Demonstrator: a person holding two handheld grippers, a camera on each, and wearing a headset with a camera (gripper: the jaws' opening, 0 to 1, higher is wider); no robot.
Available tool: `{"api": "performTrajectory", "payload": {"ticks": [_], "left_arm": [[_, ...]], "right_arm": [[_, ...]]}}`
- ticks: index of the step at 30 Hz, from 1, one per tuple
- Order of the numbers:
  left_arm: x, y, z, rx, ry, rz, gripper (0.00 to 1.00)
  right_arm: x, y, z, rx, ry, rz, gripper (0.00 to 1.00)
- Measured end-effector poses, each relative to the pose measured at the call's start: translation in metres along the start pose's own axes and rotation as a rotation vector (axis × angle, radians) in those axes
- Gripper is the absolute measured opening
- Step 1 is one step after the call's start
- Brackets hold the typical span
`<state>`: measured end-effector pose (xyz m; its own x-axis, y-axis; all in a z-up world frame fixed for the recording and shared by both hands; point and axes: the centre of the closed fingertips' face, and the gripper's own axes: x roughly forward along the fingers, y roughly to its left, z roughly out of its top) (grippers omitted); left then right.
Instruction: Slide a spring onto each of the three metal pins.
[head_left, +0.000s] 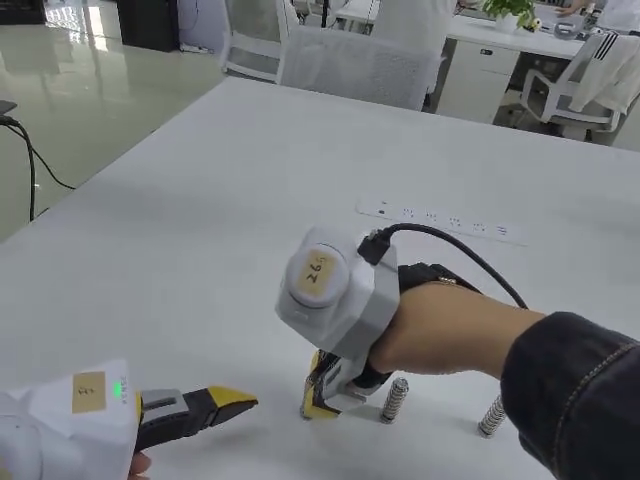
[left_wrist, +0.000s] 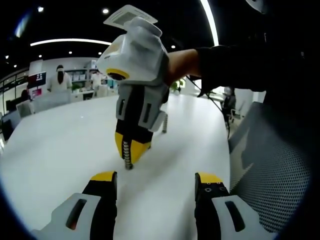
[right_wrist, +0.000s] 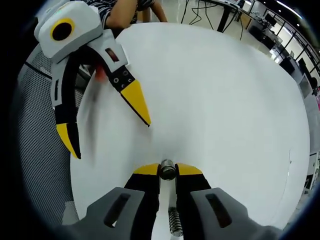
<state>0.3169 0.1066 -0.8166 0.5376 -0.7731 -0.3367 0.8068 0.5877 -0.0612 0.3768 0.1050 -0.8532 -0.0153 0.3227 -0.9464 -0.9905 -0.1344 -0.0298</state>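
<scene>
My right gripper (head_left: 322, 397) points down at the white table (head_left: 200, 230), shut on a small metal spring (right_wrist: 173, 220) with a round metal top (right_wrist: 168, 169). In the left gripper view the right gripper (left_wrist: 131, 145) holds that spring (left_wrist: 128, 159) upright, with its lower end on the table. To its right stand two more upright springs, one close (head_left: 395, 400) and one farther off (head_left: 491, 416). My left gripper (head_left: 225, 404) lies low at the near left, open with nothing between its jaws (left_wrist: 156, 177). It also appears, open, in the right gripper view (right_wrist: 113, 140).
A white power strip (head_left: 440, 220) lies across the table's far right. A black cable (head_left: 470, 255) runs from the right gripper over the hand. A grey mesh chair (left_wrist: 270, 165) stands at the table's near edge. Office chairs (head_left: 350, 60) and desks stand beyond the far edge.
</scene>
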Motion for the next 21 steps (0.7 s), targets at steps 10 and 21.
{"api": "performTrajectory", "payload": {"ticks": [10, 21], "left_arm": [[0.0, 0.0, 0.0, -0.001, 0.004, -0.002, 0.58], [0.0, 0.001, 0.0, -0.002, 0.004, 0.001, 0.59]], "right_arm": [[0.01, 0.006, -0.011, 0.012, 0.026, 0.022, 0.13], [0.0, 0.006, -0.016, 0.037, 0.002, 0.006, 0.14]]}}
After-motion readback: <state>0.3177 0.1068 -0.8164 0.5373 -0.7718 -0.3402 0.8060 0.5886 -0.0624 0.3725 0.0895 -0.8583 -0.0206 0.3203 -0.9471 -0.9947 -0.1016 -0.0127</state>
